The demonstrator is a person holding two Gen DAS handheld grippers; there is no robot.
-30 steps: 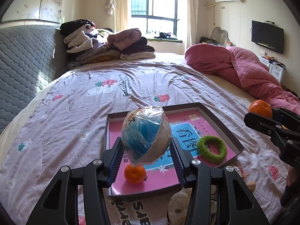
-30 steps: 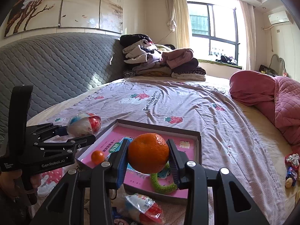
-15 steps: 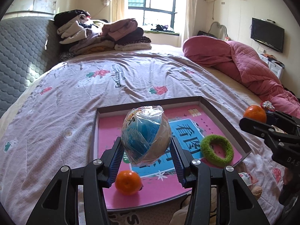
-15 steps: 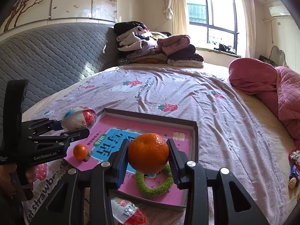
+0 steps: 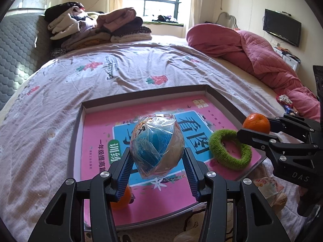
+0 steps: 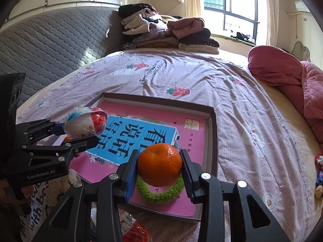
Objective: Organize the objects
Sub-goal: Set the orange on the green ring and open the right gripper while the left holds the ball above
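My left gripper [image 5: 157,157] is shut on a plastic-wrapped egg-shaped toy [image 5: 156,146], held above the pink-lined shallow box [image 5: 220,98] on the bed. A small orange [image 5: 121,198] lies in the box, partly hidden behind the left finger. My right gripper [image 6: 159,165] is shut on a larger orange [image 6: 159,164], hovering over a green fuzzy ring [image 6: 159,194] at the box's near right corner. In the left wrist view, the right gripper [image 5: 255,127] with its orange [image 5: 256,122] sits at the right. In the right wrist view, the left gripper [image 6: 80,129] with the toy [image 6: 85,124] sits at the left.
The box [image 6: 214,141] rests on a floral purple bedspread [image 5: 121,68]. Folded clothes [image 5: 97,28] are piled at the headboard and a pink quilt [image 5: 252,52] lies to the right. Wrapped snacks [image 6: 131,227] lie just before the box, and small toys [image 6: 319,173] at the bed's right edge.
Both grippers have come down and forward over the box, still holding the toy and the orange. The box and green ring appear larger and closer.
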